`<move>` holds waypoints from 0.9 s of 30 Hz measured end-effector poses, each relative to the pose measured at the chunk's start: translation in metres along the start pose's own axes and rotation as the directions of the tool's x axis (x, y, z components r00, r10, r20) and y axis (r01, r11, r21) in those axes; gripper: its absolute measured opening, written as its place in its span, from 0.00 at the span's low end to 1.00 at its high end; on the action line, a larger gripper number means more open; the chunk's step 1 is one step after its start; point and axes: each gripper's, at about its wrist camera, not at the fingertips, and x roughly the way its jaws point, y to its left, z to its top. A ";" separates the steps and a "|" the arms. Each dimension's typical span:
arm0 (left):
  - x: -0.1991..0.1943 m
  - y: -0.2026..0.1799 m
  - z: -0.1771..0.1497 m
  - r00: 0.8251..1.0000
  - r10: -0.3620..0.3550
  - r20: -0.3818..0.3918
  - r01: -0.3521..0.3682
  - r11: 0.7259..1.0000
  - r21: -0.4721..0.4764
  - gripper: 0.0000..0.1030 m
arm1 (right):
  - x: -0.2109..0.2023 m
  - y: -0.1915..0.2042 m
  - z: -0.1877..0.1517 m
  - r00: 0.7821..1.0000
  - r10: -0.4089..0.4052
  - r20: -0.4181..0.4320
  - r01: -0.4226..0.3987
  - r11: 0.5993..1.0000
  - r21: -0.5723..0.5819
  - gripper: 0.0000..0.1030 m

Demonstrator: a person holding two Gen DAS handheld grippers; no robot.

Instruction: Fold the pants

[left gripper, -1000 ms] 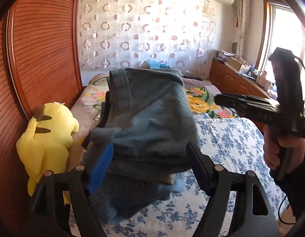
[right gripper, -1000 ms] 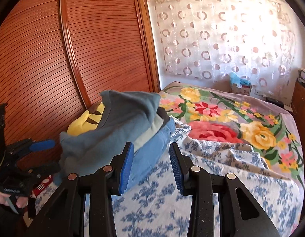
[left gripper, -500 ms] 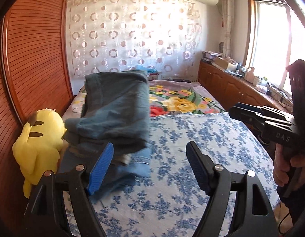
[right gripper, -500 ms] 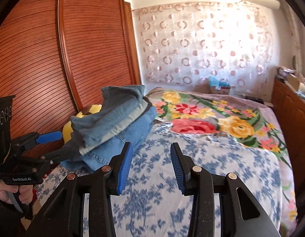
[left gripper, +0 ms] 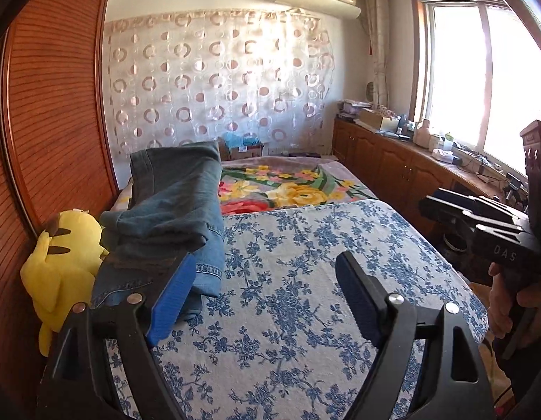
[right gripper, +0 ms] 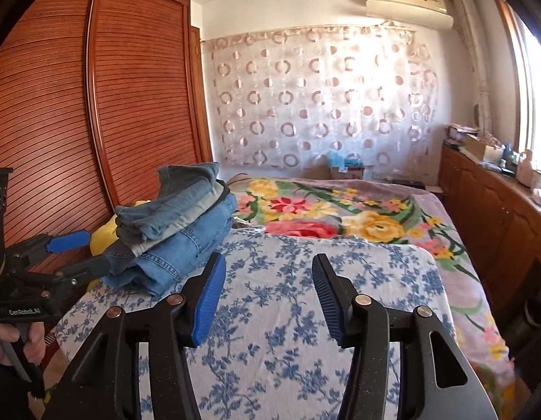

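— Where are the folded pants [left gripper: 172,210]?
— Stacked at the bed's [left gripper: 305,262] left edge; blue-flowered cover clear rightward.
— Claws?
— Left claw [left gripper: 267,297] and right claw [right gripper: 267,297] empty, jaws opening, angled downward.

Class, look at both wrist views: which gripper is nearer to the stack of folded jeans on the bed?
Left. The left gripper sits right at the stack of folded jeans, empty, fingers opening. The right gripper is farther off over the blue floral sheet, also opening.

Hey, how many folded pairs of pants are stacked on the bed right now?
3 visible, in one stack by the yellow plush toy: dark teal-grey denim pair on top, pale grey pair beneath it, light blue jeans at the bottom. More may be hidden between the layers.
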 end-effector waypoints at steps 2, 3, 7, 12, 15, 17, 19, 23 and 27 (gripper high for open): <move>-0.006 -0.003 -0.002 1.000 0.001 0.010 0.000 1.000 -0.001 0.87 | -0.008 0.006 -0.004 1.000 -0.007 0.001 0.007 1.000 0.004 0.56; -0.010 -0.005 -0.003 1.000 0.003 0.018 -0.003 1.000 -0.002 0.88 | -0.011 0.008 -0.006 1.000 -0.016 0.005 0.016 1.000 0.004 0.59; -0.019 -0.012 -0.004 0.999 -0.006 0.037 0.006 1.000 -0.003 0.99 | -0.023 0.016 -0.010 0.999 -0.047 0.025 0.047 0.999 0.006 0.68; -0.029 -0.021 -0.004 0.999 -0.005 0.053 0.005 1.000 0.009 0.99 | -0.044 0.021 -0.018 0.996 -0.067 0.057 0.066 0.998 0.020 0.77; -0.036 -0.026 -0.005 0.997 0.000 0.072 -0.001 1.000 0.006 0.99 | -0.053 0.023 -0.022 0.994 -0.082 0.069 0.081 0.996 0.024 0.79; -0.039 -0.030 -0.007 0.998 -0.007 0.068 0.006 1.000 0.006 0.99 | -0.057 0.022 -0.024 0.993 -0.088 0.076 0.087 0.996 0.026 0.79; -0.040 -0.033 -0.008 0.998 -0.007 0.055 0.007 1.000 0.001 0.99 | -0.060 0.023 -0.026 0.992 -0.100 0.080 0.098 0.995 0.033 0.79; -0.043 -0.037 -0.013 0.998 0.005 0.059 -0.005 1.000 -0.003 0.99 | -0.063 0.025 -0.033 0.990 -0.111 0.084 0.108 0.993 0.042 0.79; -0.045 -0.040 -0.020 0.999 0.014 0.052 -0.014 1.000 -0.002 0.99 | -0.064 0.026 -0.039 0.989 -0.120 0.084 0.116 0.992 0.055 0.79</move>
